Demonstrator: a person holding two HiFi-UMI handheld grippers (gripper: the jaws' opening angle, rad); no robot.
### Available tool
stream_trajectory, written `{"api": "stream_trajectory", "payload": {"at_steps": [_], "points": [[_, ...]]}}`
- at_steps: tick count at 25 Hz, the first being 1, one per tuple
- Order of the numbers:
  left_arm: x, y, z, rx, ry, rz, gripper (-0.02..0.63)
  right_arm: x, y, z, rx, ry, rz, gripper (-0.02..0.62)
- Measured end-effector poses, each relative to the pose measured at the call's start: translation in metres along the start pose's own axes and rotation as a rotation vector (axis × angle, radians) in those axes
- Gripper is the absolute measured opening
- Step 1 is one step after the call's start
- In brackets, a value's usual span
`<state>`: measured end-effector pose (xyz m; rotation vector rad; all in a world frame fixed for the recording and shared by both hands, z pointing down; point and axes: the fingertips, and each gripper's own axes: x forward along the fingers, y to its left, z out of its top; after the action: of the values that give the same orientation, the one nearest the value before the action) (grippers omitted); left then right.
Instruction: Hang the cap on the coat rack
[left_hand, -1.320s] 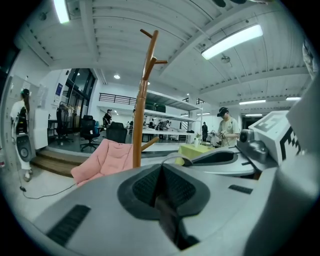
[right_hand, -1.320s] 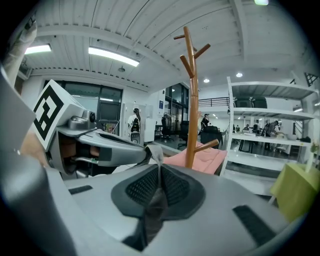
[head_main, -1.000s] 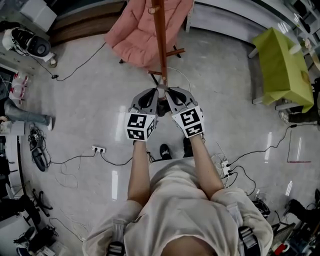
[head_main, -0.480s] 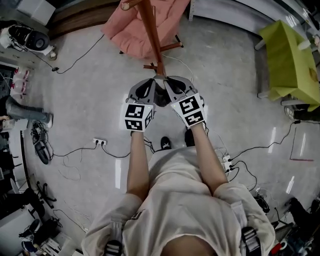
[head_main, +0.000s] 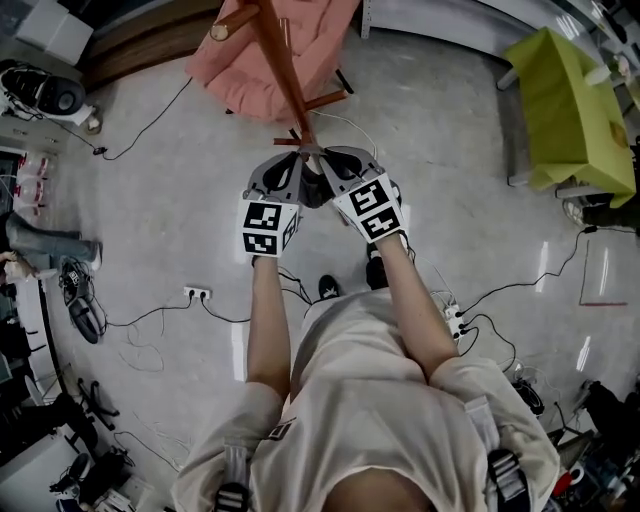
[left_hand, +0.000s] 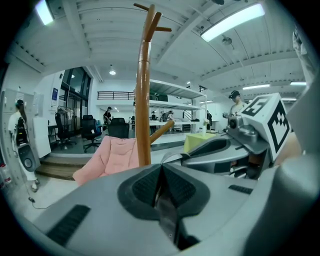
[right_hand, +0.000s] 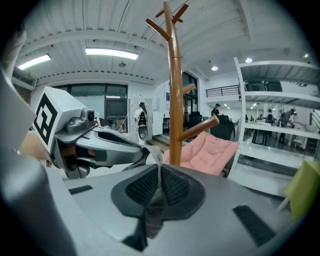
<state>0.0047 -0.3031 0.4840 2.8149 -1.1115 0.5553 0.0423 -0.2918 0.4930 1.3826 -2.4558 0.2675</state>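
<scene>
Left gripper, right gripper both pinching cap rim; rack standing upright dead ahead, equally near; pegs lying above jaws

left tongs | right tongs | adjacent (cap seemingly between) | coat rack

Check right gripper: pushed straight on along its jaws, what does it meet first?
The right gripper, shut on the cap, points at the coat rack; its wooden pole would likely come first. How far off is hard to judge.
</scene>
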Motion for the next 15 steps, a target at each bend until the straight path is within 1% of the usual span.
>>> {"api": "stream_trajectory", "payload": {"at_steps": [3, 9, 12, 15], "points": [[0.006, 0.003, -0.001, 0.008, 0.007, -0.013, 0.014, 0.005, -0.004, -0.003, -0.006, 0.022, -0.003, 0.015], [0.009, 0.014, -0.007, 0.010, 0.014, -0.014, 0.014, 0.016, -0.002, -0.003, -0.076, 0.056, 0.027, 0.015], [0.016, 0.017, -0.007, 0.014, 0.015, -0.021, 0.014, 0.021, -0.009, -0.002, -0.097, 0.066, 0.027, 0.015], [0.020, 0.020, -0.008, 0.000, 0.013, -0.038, 0.015, 0.025, -0.014, -0.004, -0.102, 0.076, 0.020, 0.015]]}}
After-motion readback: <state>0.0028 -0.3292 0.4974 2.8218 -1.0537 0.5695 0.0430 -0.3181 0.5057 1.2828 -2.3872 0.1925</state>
